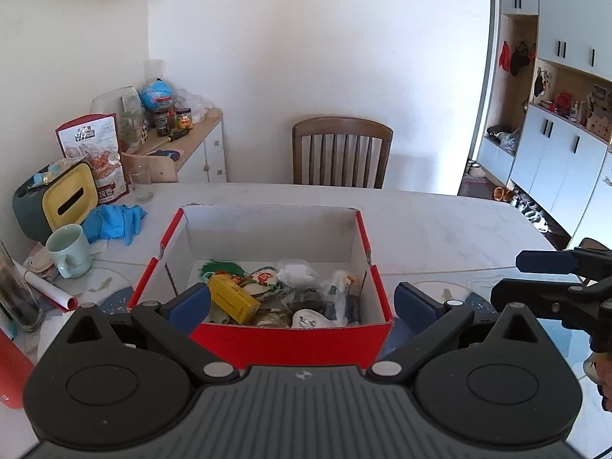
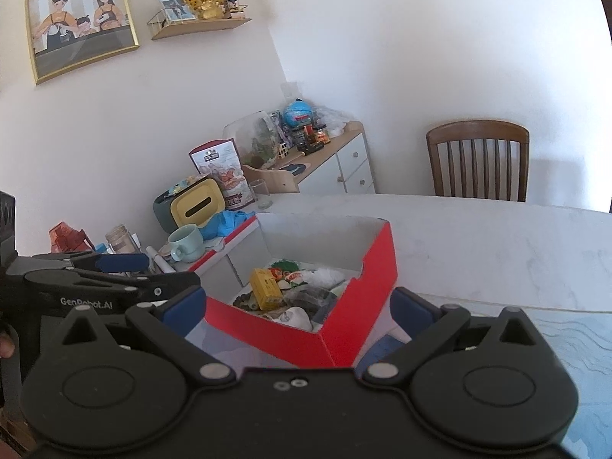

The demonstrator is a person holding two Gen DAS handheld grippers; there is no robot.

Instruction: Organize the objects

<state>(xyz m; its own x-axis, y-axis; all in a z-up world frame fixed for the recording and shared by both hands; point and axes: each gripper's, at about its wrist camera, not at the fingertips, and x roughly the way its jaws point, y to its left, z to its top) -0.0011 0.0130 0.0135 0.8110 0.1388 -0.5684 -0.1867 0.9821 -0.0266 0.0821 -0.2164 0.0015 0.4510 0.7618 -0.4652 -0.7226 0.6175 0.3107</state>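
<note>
On the marble table [image 1: 440, 225], red box [image 1: 290, 340] at 12 o'clock of the left gripper [image 1: 302, 302], small items loose inside. Left and right gripper [image 2: 298, 311] jaws wide apart, holding nothing. Thin cardboard, likely light, crushable; grip opposite side walls.

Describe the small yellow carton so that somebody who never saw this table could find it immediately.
On the white marble table stands an open red box with white inner walls, full of small items. The yellow carton lies in its near left part, tilted on the pile. It is the only plain yellow, straight-edged thing there; its neighbours are crumpled bags, green threads and white objects.
</note>
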